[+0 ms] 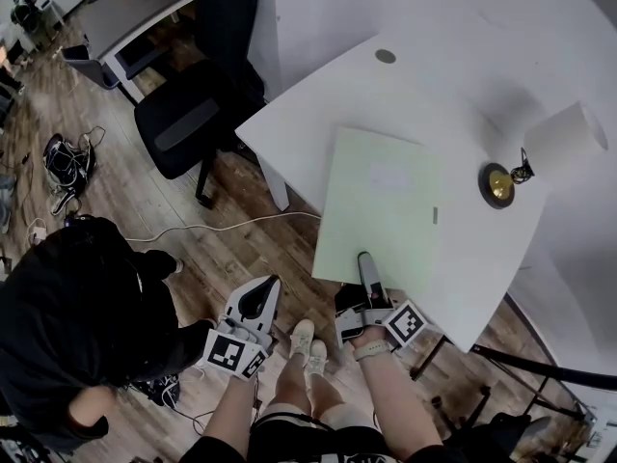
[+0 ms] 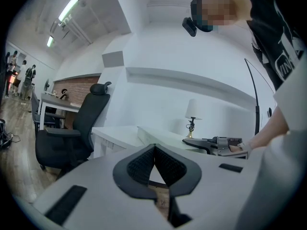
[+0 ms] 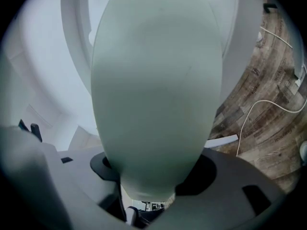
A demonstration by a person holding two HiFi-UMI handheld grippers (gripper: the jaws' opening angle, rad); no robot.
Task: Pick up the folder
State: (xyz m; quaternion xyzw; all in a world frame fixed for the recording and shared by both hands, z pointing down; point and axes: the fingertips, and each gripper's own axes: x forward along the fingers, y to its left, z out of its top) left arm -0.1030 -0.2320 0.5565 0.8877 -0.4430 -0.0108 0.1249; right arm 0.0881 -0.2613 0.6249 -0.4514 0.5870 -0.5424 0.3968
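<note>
Nearest, the L gripper (image 1: 258,297) is held off the table at 7 o'clock, jaws shut on nothing. The R gripper (image 1: 365,260) is set astride the near edge of the folder (image 1: 386,196), jaws wide, not yet clamped. The folder lies flat on the white table (image 1: 318,95), its near edge overhanging. The long axis runs approx. 6 to 12. It is judged light, thin, floppy and slick, so it is best gripped mid near edge. A lamp (image 1: 540,152) stands at 3 o'clock.

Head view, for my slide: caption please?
Right tool at the green folder's near edge on the white table; left tool beside the table.
</note>
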